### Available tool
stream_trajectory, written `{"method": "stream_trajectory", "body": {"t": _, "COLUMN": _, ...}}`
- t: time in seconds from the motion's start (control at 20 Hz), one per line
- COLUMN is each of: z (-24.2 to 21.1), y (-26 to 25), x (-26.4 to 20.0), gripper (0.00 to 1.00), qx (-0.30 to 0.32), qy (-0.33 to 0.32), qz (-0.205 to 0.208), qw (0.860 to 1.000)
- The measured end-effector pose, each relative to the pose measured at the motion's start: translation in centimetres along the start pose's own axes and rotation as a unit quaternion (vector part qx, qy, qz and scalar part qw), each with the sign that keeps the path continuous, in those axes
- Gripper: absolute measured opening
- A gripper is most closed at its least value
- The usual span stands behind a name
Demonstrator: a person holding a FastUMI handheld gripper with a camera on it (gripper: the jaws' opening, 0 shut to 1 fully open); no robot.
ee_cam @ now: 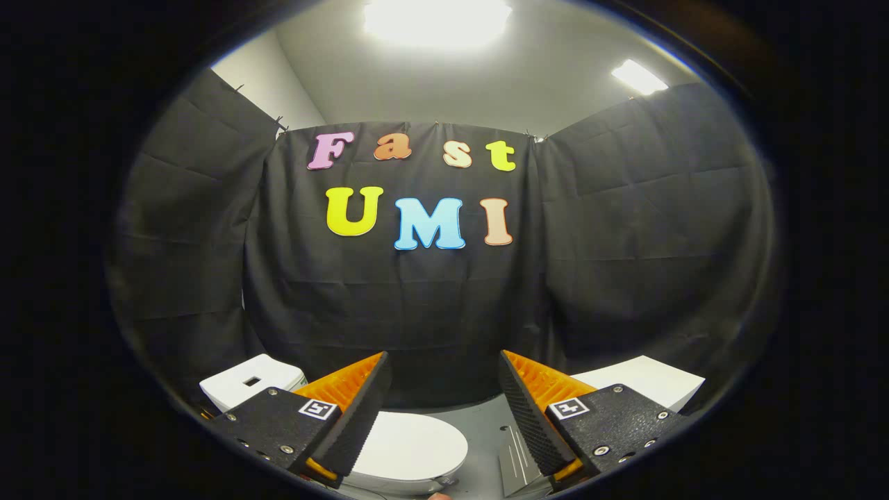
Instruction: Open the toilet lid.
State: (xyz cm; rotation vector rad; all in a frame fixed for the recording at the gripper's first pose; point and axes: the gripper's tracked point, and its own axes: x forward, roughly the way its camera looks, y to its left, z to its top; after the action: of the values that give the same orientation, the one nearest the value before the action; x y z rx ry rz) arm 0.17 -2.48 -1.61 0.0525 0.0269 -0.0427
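We see the booth's black cloth wall (pixel 444 292) taking up most of the scene, with a pale ceiling and two lit lamps (pixel 436 19) above it. Low down, on the grey floor (pixel 486 423), stands the toilet (pixel 406 451): its tank (pixel 253 382) sits behind our left finger, and the white lid (pixel 410 444) lies flat and closed over the bowl, below and between the fingers, nearer the left one. A white box (pixel 646 382) stands behind the right finger, and a metal plate (pixel 517 458) lies on the floor beside that finger. Our gripper (pixel 444 389) is spread wide, holding nothing, and hangs above the lid, well apart from it. We judge that the task is barely begun: the lid is untouched and still down, so reaching its front edge, catching it, and swinging it up toward the tank all remain.
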Motion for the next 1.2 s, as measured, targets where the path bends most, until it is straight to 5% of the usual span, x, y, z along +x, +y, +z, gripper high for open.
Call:
{"method": "stream_trajectory", "body": {"t": 0.55, "z": -1.8, "y": 0.5, "x": 1.0, "gripper": 0.95, "qx": -0.011, "qy": 0.005, "qz": 0.012, "qw": 1.000}}
{"method": "stream_trajectory", "body": {"t": 1.2, "z": -9.2, "y": 1.7, "x": 4.3, "gripper": 0.95, "qx": -0.016, "qy": 0.052, "qz": 0.026, "qw": 0.998}}
